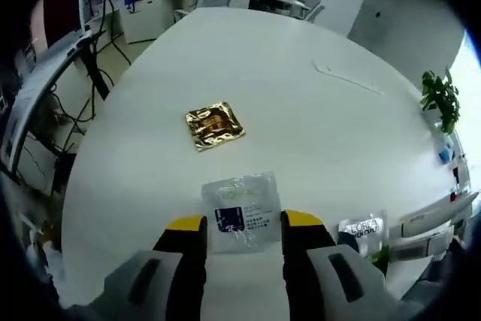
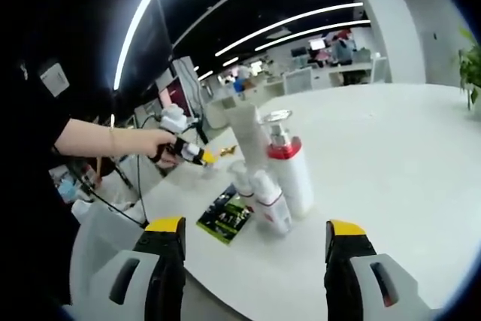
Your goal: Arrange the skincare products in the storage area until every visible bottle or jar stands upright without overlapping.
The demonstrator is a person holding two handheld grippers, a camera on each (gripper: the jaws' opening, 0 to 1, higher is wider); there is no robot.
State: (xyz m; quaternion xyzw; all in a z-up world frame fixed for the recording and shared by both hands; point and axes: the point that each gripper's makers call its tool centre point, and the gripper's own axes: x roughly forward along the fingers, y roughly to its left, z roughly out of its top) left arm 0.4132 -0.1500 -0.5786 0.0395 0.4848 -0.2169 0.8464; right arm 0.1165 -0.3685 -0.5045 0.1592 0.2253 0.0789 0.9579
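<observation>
Left claw open, holding nothing; clear packet lay flat on the white tabletop just ahead, its near edge between the yellow tips; gold packet farther ahead, well apart. Right claw open wide and empty too; straight ahead stood the tall bottle with a red collar, small white bottles beside it; dark packet flat, ahead and left; right claw likely nearer those bottles.
</observation>
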